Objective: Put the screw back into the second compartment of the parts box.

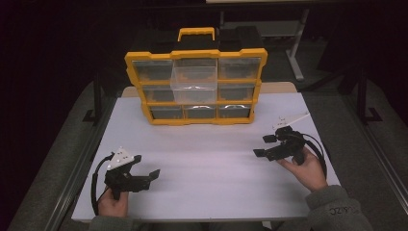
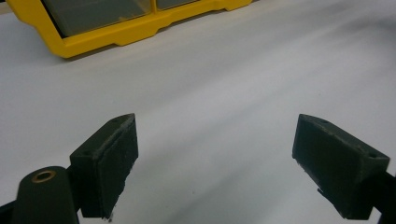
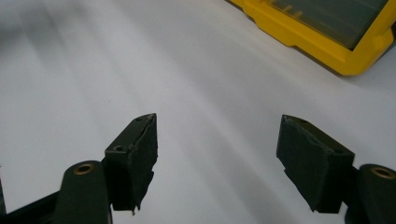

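A yellow organiser cabinet (image 1: pixel 195 55) with rows of clear drawers stands upright at the back of the white table (image 1: pixel 207 173). Its middle drawer (image 1: pixel 194 84) in the top rows is pulled out toward me. My left gripper (image 1: pixel 144 168) rests low at the front left in a hand, jaws wide open with nothing between them; the left gripper view has the cabinet's yellow base (image 2: pixel 121 32) far ahead. My right gripper (image 1: pixel 263 145) sits at the right, held by a hand, open and empty, with the cabinet's corner (image 3: pixel 322 42) ahead in the right gripper view.
The table edge runs along the front near my forearms. Dark floor and metal frame legs (image 1: pixel 293 48) surround the table. A handle (image 1: pixel 196 32) tops the cabinet. Bare white surface lies between the two grippers and the cabinet.
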### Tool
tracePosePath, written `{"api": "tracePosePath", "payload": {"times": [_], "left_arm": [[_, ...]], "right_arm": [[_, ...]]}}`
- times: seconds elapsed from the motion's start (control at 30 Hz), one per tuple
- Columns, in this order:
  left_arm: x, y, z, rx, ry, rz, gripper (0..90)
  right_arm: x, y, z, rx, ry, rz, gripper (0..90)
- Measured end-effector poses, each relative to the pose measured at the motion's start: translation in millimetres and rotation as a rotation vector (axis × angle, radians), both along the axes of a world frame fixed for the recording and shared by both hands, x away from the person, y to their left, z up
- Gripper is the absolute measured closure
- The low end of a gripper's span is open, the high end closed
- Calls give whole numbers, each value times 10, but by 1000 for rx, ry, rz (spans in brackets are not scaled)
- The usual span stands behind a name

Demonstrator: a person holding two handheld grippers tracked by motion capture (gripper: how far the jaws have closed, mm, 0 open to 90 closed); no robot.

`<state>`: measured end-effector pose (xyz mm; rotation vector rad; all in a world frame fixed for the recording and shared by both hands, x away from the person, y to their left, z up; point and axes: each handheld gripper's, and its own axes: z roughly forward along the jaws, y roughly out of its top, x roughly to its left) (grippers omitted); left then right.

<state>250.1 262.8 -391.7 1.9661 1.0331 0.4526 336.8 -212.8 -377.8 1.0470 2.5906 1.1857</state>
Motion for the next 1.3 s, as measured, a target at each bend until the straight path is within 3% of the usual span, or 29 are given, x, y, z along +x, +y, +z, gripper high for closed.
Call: {"api": "tracePosePath", "payload": {"times": [0.5, 0.7, 1.3], "left_arm": [[6, -2, -20, 1, 5, -8, 139], [8, 10, -19, 27, 11, -25, 139], [-1, -9, -45, 18, 19, -33, 139]], "right_arm": [[-166, -101, -204, 14, 1, -31, 257], [-235, -128, -280, 27, 6, -47, 246], [-438, -163, -366, 46, -3, -28, 208]]}}
